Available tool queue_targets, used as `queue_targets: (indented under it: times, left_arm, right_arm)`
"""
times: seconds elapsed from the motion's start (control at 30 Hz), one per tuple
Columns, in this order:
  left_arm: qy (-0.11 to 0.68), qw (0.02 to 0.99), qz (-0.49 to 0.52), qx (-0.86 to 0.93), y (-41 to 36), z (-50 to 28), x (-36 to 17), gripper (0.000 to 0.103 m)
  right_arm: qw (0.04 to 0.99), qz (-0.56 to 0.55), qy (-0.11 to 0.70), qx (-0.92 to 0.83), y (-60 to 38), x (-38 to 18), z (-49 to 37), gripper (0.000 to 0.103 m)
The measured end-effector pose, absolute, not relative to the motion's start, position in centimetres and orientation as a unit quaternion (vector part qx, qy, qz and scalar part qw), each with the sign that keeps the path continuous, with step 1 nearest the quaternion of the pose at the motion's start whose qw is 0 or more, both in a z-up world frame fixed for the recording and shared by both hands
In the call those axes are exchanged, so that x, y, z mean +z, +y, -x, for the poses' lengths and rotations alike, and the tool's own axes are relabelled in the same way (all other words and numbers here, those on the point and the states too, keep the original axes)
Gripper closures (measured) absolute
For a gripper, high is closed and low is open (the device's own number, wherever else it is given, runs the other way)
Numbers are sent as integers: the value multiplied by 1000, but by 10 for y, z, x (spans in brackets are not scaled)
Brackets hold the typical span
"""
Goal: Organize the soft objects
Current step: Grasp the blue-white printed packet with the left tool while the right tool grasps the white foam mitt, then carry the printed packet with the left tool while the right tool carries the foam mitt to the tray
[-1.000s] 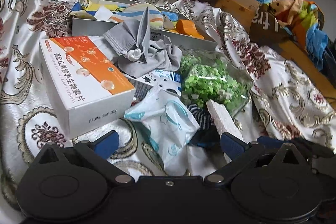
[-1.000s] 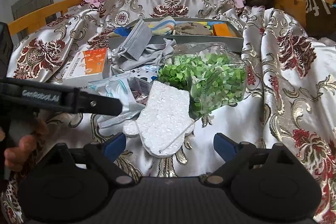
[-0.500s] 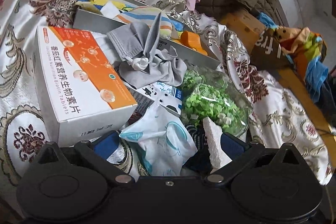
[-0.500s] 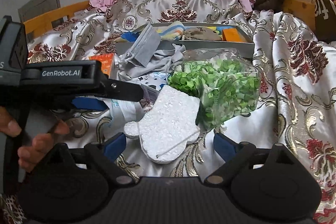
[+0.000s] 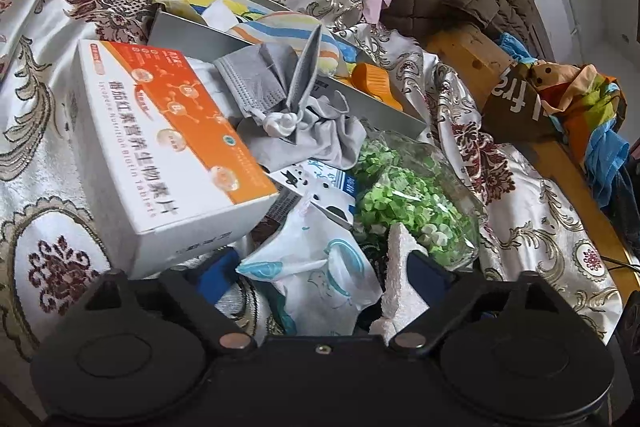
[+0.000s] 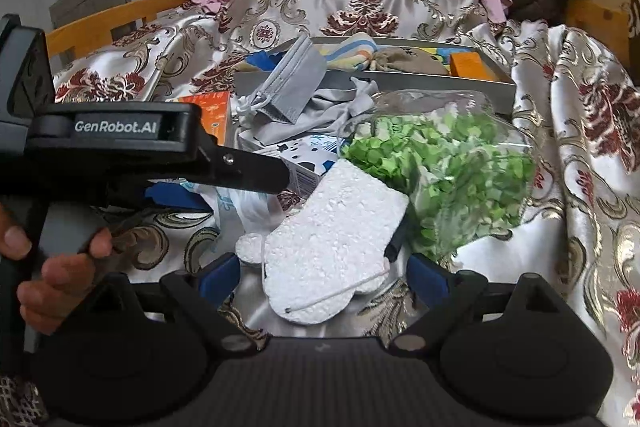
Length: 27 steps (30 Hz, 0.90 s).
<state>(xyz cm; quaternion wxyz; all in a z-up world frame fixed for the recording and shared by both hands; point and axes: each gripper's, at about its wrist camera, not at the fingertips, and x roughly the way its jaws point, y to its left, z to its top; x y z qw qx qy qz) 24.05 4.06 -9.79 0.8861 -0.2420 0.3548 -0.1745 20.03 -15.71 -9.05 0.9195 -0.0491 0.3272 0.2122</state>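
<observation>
1. Left gripper point(image 5: 320, 267) pushed in lower and closer than a second ago, jaws just been closing from full spread; still apart, straddling the white plastic pouch point(image 5: 316, 267) and the near edge of the white foam mitten point(image 5: 396, 267). No firm press on either visible yet.
2. Right gripper point(image 6: 320, 267) eased slightly toward the pile, jaws wide, empty, framing the foam mitten point(image 6: 332, 239) lying flat on the bedspread point(image 6: 580, 187).
3. Likely meaning: pick-up of one soft item starting, probably the pouch; nothing lifted so far, sorting into the grey tray point(image 5: 280, 67) barely under way from this pile.
4. Edges: orange-and-white carton point(image 5: 160, 147) just beside the left finger point(image 5: 216, 271), bag of green bits point(image 5: 416, 195) touching the mitten on the other side. Tight on both flanks.
5. Grey mask point(image 5: 272, 83) and grey cloth draped over the tray's near wall, partly blocking a low route in.
6. Open room: upward, and over bare bedspread to the right of the bag. Both grippers crowd the same spot, left one crossing the right wrist view; risk of bumping.
</observation>
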Motion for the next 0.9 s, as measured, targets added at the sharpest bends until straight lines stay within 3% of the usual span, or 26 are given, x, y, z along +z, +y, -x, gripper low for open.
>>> queue_targets:
  times: [0.13,0.2,0.33,0.4,0.9]
  left_arm:
    - [356,884,254,-165,46,-241,-100,31]
    - [357,883,259,-159,48,-241,-101,40]
    - [357,882,263,-159,50,-240,-102,42]
    - [360,883,260,-153,49,-239,-102,56]
    - [363,875,274,-164,50,-228,-99,59]
  right_arm:
    - [916,57,330,221,-154,-91,-198,20]
    - [917,58,328,220,-154,-90,-197,20]
    - [917,60,328,218,-155,-90,-197,21]
    - [918,62,327,215,-154,-90,-196,21]
    - [922,59,327,200,-164,-75,-170,21]
